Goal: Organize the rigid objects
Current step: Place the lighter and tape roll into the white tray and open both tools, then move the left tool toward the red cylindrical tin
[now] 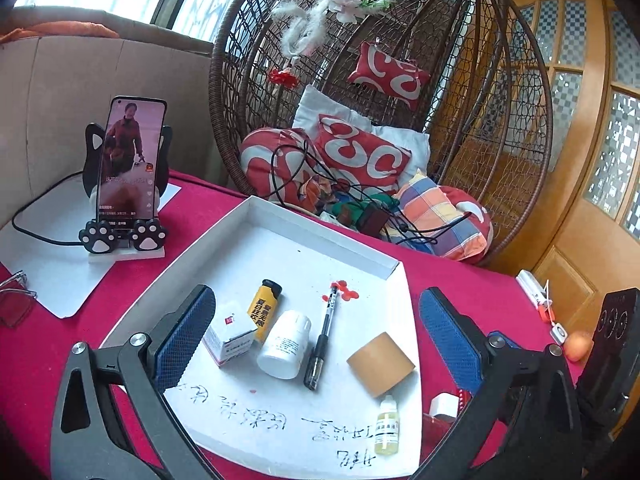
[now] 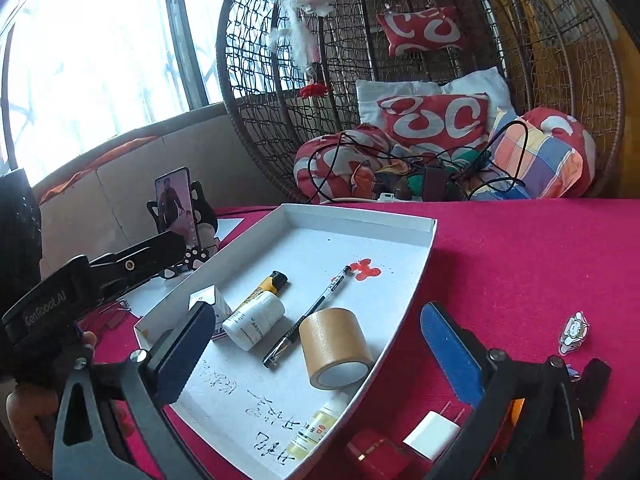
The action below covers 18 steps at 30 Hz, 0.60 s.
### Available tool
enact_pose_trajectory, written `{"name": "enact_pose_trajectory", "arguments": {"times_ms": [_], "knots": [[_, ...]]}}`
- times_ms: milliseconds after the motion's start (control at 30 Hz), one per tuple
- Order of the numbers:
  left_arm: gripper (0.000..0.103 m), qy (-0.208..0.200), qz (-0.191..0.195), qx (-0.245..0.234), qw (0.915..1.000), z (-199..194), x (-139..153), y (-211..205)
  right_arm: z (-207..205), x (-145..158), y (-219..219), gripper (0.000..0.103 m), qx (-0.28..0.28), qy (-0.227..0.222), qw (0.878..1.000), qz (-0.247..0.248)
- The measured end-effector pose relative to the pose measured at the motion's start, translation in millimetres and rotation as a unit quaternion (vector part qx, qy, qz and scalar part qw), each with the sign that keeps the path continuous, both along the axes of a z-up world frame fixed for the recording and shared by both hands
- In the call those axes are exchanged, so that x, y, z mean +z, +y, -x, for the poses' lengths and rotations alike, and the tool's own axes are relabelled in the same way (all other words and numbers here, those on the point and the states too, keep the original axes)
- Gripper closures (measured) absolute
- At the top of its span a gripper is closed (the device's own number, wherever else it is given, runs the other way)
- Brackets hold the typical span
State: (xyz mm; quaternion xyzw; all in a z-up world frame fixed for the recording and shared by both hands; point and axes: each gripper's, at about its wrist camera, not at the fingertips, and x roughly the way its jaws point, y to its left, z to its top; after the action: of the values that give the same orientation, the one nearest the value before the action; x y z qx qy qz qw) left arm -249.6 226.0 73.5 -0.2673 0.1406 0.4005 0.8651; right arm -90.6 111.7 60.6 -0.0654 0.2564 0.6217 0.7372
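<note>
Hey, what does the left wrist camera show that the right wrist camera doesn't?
Only the left wrist view shows the eyeglasses at the table's left edge and an orange fruit far right. Only the right wrist view shows the red box beside the tray, a cartoon charm on the cloth, and the left gripper's body. Both show the white tray holding the tape roll, pen, white bottle, lighter, small carton and dropper bottle, plus the phone.

Tape roll (image 2: 335, 347) inside white tray (image 2: 362, 222)
</note>
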Motion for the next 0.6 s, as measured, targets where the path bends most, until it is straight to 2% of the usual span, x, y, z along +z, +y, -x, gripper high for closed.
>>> {"name": "enact_pose_trajectory", "arguments": {"times_ms": [133, 300, 433, 533, 600], "knots": [[0.0, 0.002, -0.013, -0.017, 0.9998, -6.3, 7.3, -19.0, -22.3, 12.7, -40.6, 0.0, -0.036, -0.005, 0.999, -0.034], [0.0, 0.019, -0.02, -0.054, 0.9982, -18.4, 4.4, -37.0, -68.6, 5.9, -92.1, 0.0, -0.112, 0.001, 0.993, -0.025], [0.0, 0.014, -0.01, -0.093, 0.9956, -26.6, -2.2, -43.1, -113.2, -16.2, -137.0, 0.0, -0.189, 0.058, 0.98, -0.019], [0.0, 0.014, -0.005, -0.138, 0.9903, -39.6, -5.9, -52.7, -137.1, -36.4, -163.5, 0.0, -0.218, 0.12, 0.968, -0.027], [0.0, 0.024, -0.004, -0.168, 0.9855, -51.7, -9.5, -63.5, -147.2, -47.8, -175.7, 0.0, -0.231, 0.146, 0.961, -0.033]]}}
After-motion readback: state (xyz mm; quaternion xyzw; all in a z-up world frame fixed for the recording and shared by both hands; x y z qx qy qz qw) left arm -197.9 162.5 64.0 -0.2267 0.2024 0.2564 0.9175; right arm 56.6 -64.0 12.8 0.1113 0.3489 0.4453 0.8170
